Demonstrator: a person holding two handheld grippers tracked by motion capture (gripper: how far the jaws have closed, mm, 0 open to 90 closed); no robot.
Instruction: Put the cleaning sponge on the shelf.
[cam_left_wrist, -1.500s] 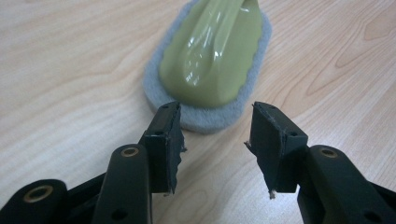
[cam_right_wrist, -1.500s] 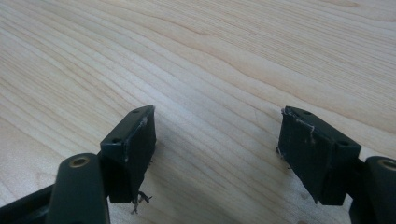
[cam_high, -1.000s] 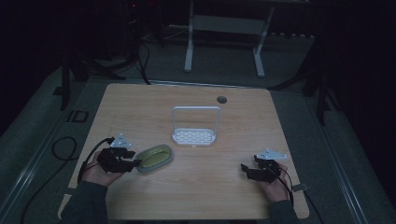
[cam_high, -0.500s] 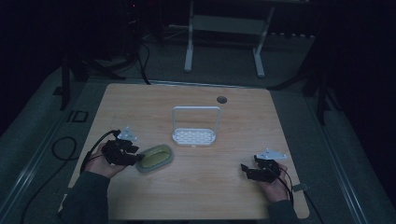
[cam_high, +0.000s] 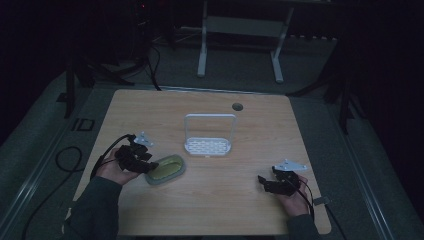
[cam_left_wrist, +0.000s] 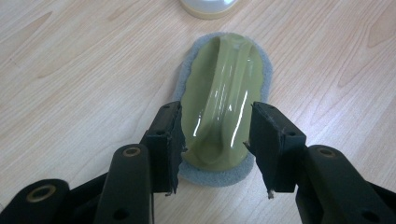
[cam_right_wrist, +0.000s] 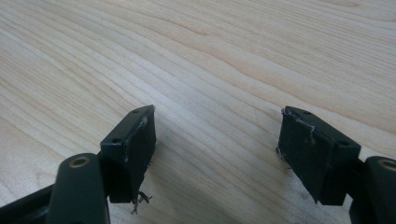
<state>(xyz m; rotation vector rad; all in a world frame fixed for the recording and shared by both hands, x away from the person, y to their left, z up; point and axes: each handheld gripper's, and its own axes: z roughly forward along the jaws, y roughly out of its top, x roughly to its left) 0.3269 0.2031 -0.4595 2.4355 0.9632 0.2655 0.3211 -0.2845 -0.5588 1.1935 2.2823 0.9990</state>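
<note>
An oval scrubber with a glossy olive-green grip on a grey pad lies on the wooden table, left of centre. My left gripper reaches it from the left. In the left gripper view the two black jaws stand on either side of the near end of the scrubber. They have just been opening, and I see no squeeze on the green body, so my left gripper is open. My right gripper rests at the front right. In the right gripper view my right gripper is open over bare wood.
A white perforated tray with a tall wire hoop stands at the table's middle, just beyond the scrubber. A pale rounded edge shows past the scrubber's far end. A round cable hole sits near the back edge. Cables trail off the left side.
My left hand has shifted a little to the right and away from the front edge, closer over the scrubber. The scrubber and the right hand have stayed put.
</note>
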